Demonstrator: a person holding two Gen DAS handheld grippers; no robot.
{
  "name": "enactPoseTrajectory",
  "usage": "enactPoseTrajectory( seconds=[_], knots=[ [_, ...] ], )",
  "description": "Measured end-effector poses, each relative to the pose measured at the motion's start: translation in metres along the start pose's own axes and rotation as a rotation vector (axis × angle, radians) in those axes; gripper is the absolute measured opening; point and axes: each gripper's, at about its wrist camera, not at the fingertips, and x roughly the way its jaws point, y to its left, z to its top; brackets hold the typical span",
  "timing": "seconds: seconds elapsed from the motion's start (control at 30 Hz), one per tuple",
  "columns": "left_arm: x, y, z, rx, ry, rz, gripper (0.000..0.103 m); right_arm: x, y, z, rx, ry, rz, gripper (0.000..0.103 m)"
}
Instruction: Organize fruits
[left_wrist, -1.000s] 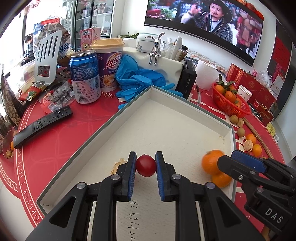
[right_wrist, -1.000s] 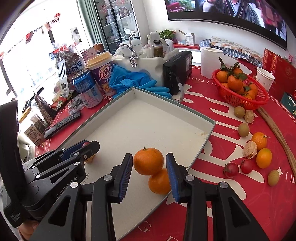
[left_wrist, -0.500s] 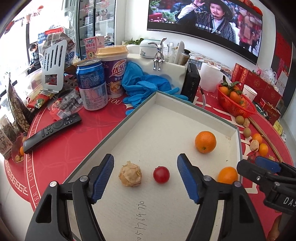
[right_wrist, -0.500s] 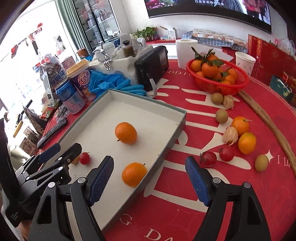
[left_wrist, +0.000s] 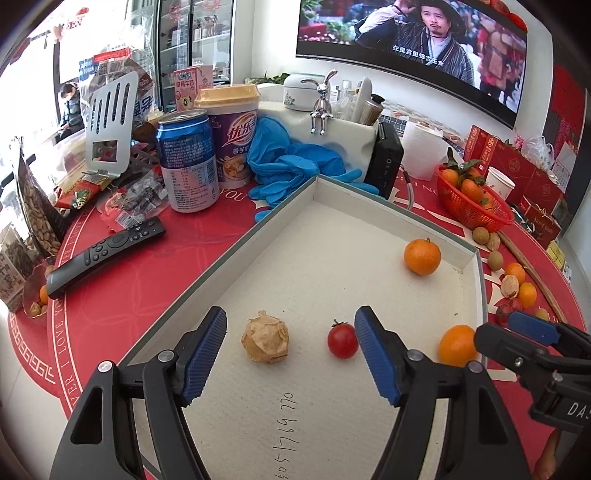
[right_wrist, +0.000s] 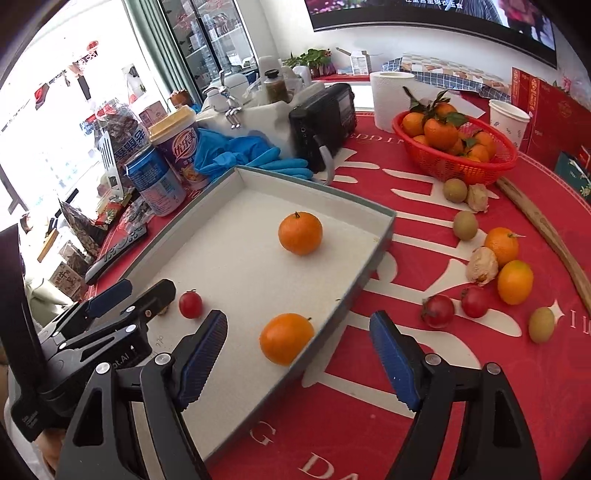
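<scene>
A white tray (left_wrist: 236, 243) with a grey rim holds a cherry tomato (left_wrist: 342, 339), a papery husked fruit (left_wrist: 265, 341) and two oranges (left_wrist: 422, 256) (left_wrist: 457, 345). My left gripper (left_wrist: 291, 354) is open; the tomato and the husked fruit lie between its blue pads, untouched. My right gripper (right_wrist: 299, 362) is open over the tray's near right rim (right_wrist: 384, 229), with the nearer orange (right_wrist: 286, 338) lying free between its fingers. The far orange (right_wrist: 300, 233) sits mid-tray. Each gripper shows in the other's view: the right (left_wrist: 506, 328), the left (right_wrist: 147, 291).
Loose oranges (right_wrist: 515, 282), red tomatoes (right_wrist: 438, 311), brownish-green fruits (right_wrist: 465, 225) and husked fruits lie on the red cloth right of the tray. A red basket (right_wrist: 454, 168) of oranges stands behind them. A can (left_wrist: 186, 162), cup, blue gloves (left_wrist: 291, 166) and a remote (left_wrist: 107, 254) crowd the left.
Both grippers have opened: the left let go of the cherry tomato, the right let go of an orange. Both fruits now rest in the tray, and both grippers have drawn back.
</scene>
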Motion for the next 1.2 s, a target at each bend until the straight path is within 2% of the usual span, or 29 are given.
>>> enactPoseTrajectory(
  seconds=[0.1, 0.2, 0.43, 0.57, 0.6, 0.63, 0.67, 0.73, 0.8, 1.0, 1.2],
  knots=[
    [-0.007, -0.012, -0.001, 0.034, -0.020, -0.058, 0.078, -0.016, -0.024, -0.009, -0.004, -0.021, -0.109, 0.081],
    [-0.013, -0.032, -0.004, 0.094, -0.032, -0.114, 0.078, -0.029, -0.057, -0.022, 0.022, -0.003, -0.206, 0.081],
    [-0.029, -0.104, -0.024, 0.297, -0.036, -0.257, 0.078, -0.045, -0.129, -0.049, 0.131, 0.050, -0.355, 0.081],
    [-0.035, -0.152, -0.034, 0.416, -0.027, -0.297, 0.078, -0.046, -0.155, -0.055, 0.149, 0.074, -0.368, 0.081],
    [-0.035, -0.163, -0.035, 0.442, -0.022, -0.296, 0.078, -0.046, -0.160, -0.056, 0.153, 0.071, -0.368, 0.084],
    [-0.033, -0.174, -0.036, 0.470, -0.015, -0.298, 0.078, -0.049, -0.164, -0.058, 0.156, 0.056, -0.370, 0.090],
    [-0.029, -0.185, -0.035, 0.496, -0.007, -0.298, 0.078, -0.050, -0.169, -0.059, 0.169, 0.049, -0.366, 0.103],
    [-0.018, -0.203, -0.034, 0.535, 0.011, -0.274, 0.078, -0.053, -0.178, -0.062, 0.191, 0.033, -0.352, 0.103],
    [-0.005, -0.217, -0.031, 0.556, 0.036, -0.257, 0.078, -0.053, -0.182, -0.063, 0.188, 0.060, -0.363, 0.103],
    [0.031, -0.237, -0.031, 0.567, 0.121, -0.225, 0.074, -0.053, -0.182, -0.065, 0.156, 0.091, -0.381, 0.103],
    [0.040, -0.240, -0.028, 0.564, 0.101, -0.242, 0.074, -0.055, -0.182, -0.068, 0.162, 0.092, -0.386, 0.103]
  ],
)
